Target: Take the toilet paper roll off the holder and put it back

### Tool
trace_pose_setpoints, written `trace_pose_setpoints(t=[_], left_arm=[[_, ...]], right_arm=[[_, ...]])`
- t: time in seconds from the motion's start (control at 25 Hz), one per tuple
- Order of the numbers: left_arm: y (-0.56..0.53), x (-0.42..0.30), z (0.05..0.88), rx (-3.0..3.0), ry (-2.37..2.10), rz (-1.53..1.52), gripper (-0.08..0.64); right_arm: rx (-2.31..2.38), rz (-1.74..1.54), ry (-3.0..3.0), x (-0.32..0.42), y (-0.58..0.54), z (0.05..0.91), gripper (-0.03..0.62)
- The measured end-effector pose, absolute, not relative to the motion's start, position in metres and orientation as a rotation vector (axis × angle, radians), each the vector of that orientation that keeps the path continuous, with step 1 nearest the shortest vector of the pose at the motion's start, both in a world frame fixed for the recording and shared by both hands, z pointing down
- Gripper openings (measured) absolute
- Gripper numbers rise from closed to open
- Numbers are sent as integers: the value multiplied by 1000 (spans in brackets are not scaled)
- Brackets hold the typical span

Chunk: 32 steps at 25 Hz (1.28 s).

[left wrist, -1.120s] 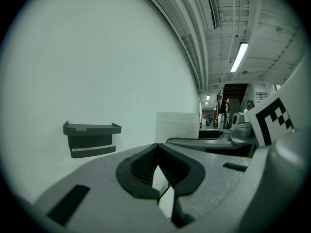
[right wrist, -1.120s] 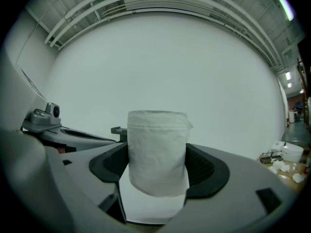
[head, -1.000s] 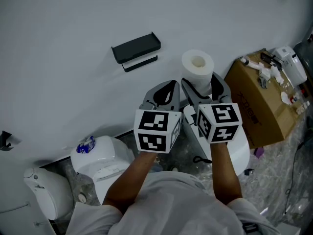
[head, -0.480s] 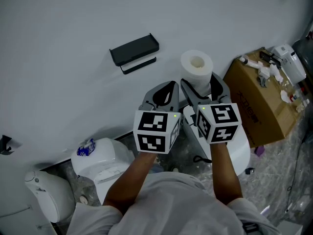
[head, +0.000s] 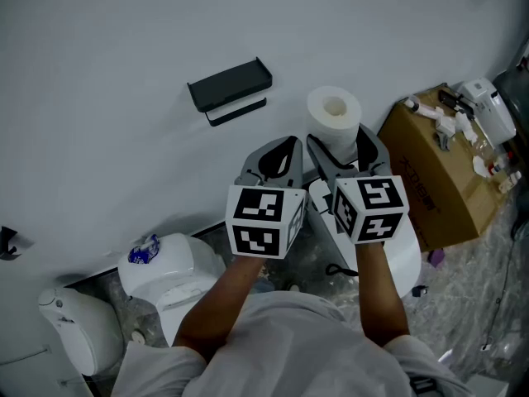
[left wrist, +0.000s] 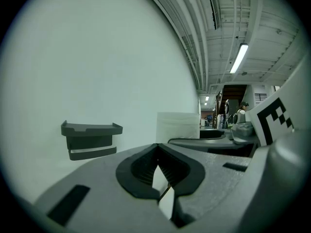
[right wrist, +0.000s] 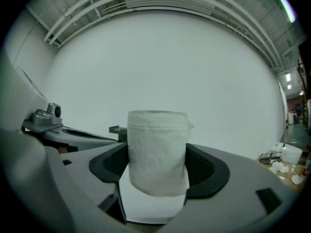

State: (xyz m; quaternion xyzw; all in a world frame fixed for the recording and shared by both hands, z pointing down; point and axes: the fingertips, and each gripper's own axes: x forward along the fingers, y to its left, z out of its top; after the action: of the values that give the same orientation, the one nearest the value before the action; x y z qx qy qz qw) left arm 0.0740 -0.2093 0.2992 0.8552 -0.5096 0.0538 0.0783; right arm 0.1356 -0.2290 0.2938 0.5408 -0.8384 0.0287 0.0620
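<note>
- Little has shifted in the past second: the right tongs (head: pixel 342 145) stay clamped on the roll (head: pixel 334 108), which stands upright between them.
- The holder (head: pixel 230 85) hangs bare on the wall (head: pixel 107 48), up and to the left of the left tongs (head: pixel 277 154) and well apart from the roll.
- By the look of it, the roll is off and the trip back has not begun; it would have to travel left, past the left tongs.
- The left tongs are closed together on nothing, just beside the right pair.
- Roll: white, soft, crinkled paper wound into a fat cylinder, with a hollow core showing at its top.
- Holder: dark, matte and hard-looking, a flat lipped shelf with a slim bar beneath.
- Tongs: grey moulded shells lined with black ribbed pads.
</note>
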Motion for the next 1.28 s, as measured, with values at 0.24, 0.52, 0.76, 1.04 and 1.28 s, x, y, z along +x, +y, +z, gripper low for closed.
trace_pose_setpoints(t=[0.24,0.52,0.76,1.04,1.28], left_arm=[[-213,62,297,2543,-1551,147,3],[-222,34,290,2516,-1616,137,3],[-231,7,286,2481,-1682,127,3],[-241,-25,285,2439,-1735,123,3],[-246,-50,285,2410,-1769,114,3]], right_arm=[[1603,66,-2560,127,-232,286,360],[1529,47,-2606,103,-242,268,360],[1471,32,-2664,78,-251,252,360],[1397,21,-2716,45,-262,240,360],[1358,-4,-2747,20,-272,229,360]])
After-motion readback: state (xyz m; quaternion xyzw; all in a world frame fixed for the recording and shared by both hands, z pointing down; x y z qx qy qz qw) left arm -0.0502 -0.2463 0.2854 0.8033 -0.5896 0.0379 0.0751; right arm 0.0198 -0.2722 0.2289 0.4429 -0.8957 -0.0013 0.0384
